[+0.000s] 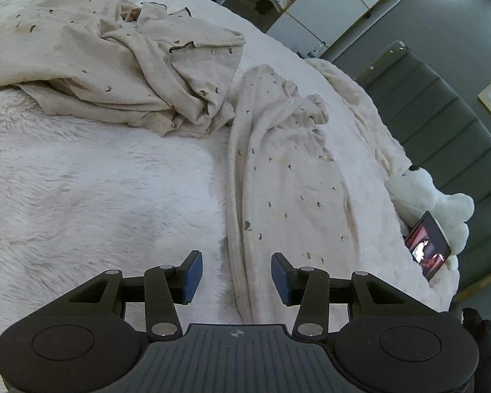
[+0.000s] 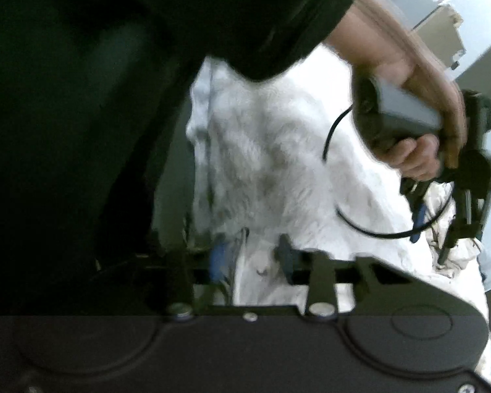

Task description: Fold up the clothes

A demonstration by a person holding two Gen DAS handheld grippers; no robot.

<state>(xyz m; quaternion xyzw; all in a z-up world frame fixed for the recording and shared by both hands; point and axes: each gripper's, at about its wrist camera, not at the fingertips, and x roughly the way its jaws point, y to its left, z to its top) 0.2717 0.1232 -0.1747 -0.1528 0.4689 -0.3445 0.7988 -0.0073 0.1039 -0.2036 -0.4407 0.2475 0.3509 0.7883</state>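
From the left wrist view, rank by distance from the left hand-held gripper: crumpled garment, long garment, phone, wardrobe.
1. Long garment, just ahead of the left hand-held gripper.
2. Phone, right, against the plush toy.
3. Crumpled garment, far left.
4. Wardrobe, background.

The right wrist view is smeared by motion blur, and the person's dark sleeve point(image 2: 81, 98) fills its left half, hiding whatever lies behind. The right gripper point(image 2: 252, 258) shows only as blurred blue pads, so whether pale cloth sits between them cannot be told. In the left wrist view, the crumpled cream garment point(image 1: 114, 65) buries its own shape in folds. The phone point(image 1: 427, 245) screen's picture is too small to read, and it covers part of the white plush toy point(image 1: 432, 196).
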